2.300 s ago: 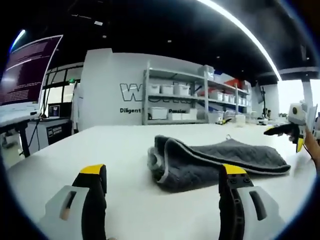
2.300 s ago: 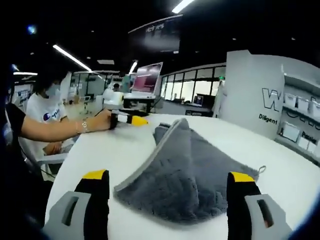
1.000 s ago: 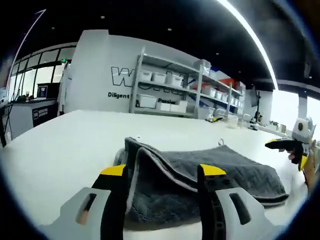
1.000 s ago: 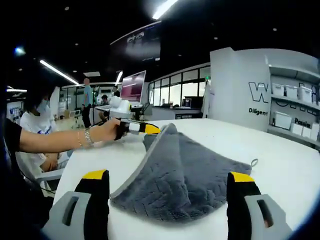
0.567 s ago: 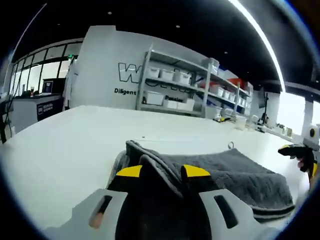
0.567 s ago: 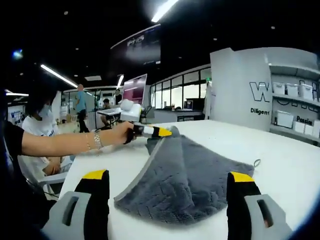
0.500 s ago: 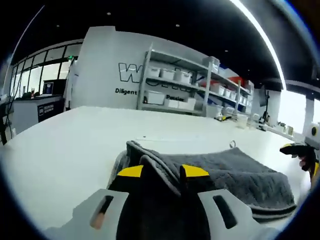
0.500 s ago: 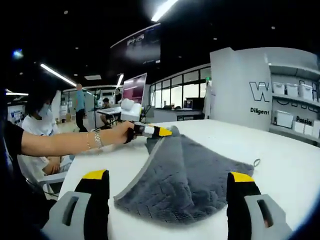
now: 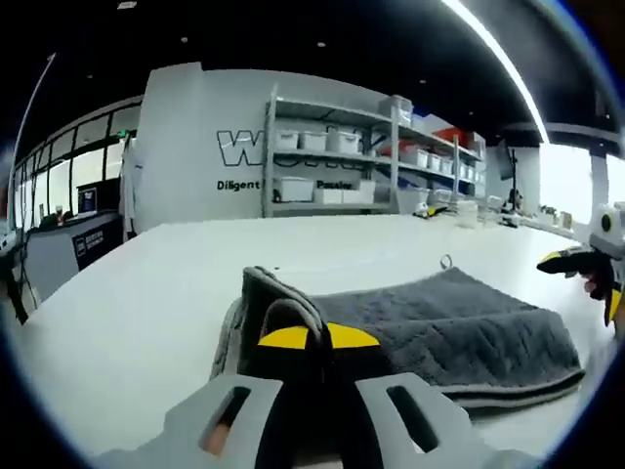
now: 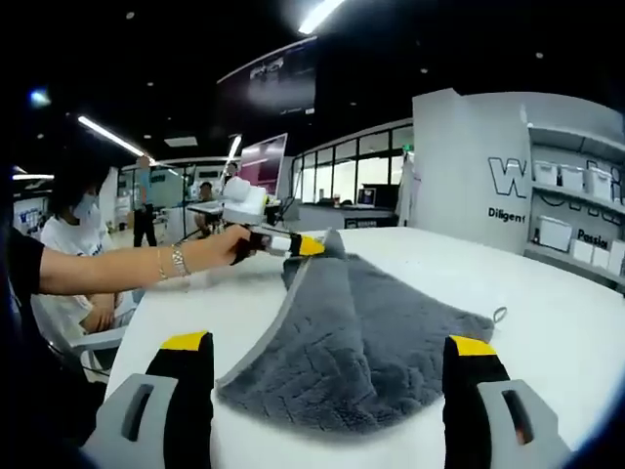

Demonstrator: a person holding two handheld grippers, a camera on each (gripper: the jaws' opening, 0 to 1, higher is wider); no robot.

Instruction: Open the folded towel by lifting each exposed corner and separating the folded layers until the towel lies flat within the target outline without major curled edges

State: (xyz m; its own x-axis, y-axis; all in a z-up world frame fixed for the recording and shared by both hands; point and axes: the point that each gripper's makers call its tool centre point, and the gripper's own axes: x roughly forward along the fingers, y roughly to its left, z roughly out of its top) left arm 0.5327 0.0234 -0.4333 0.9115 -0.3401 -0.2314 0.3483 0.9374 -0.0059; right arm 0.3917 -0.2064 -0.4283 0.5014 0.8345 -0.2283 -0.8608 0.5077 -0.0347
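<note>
Folded dark grey terry towel (image 9: 430, 327) with a pale grey border lies on the white table (image 9: 146, 293), its small hanging loop (image 9: 445, 262) toward the far edge. Its near corner is bunched up and hidden between the yellow-tipped jaws of the left gripper (image 9: 316, 337), which are pressed together on that fold; how many layers they pinch cannot be made out. In the right gripper view the same towel (image 10: 361, 342) rises to a peak at the left gripper (image 10: 311, 245), held by a person's hand (image 10: 220, 246). The right gripper (image 10: 330, 344) has its jaws wide apart, straddling the towel's near edge without touching it; its lower part is cut off.
</note>
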